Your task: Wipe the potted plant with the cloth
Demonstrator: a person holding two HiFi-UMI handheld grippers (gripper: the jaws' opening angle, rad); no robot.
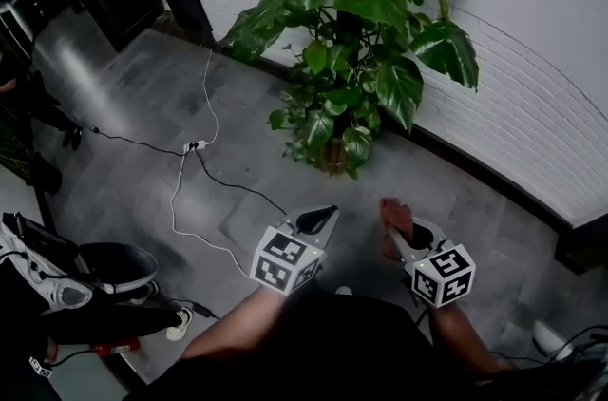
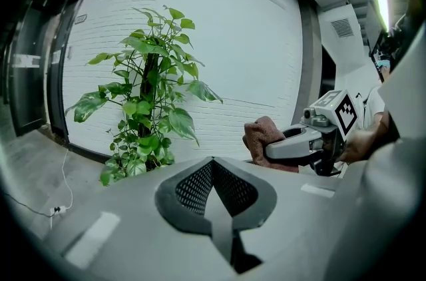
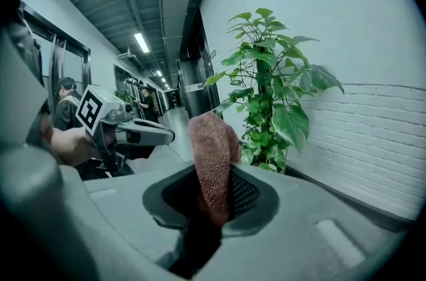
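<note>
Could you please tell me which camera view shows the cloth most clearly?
The right gripper view: the cloth stands large and centred, pinched in the right gripper. The left gripper view shows it smaller, from the side. The head view shows only a reddish bit at that gripper's tip.

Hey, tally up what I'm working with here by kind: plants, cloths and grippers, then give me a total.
Potted plant: 1
Cloth: 1
Grippers: 2 (left gripper shut with nothing in it, right gripper shut on the cloth)
Total: 4
</note>
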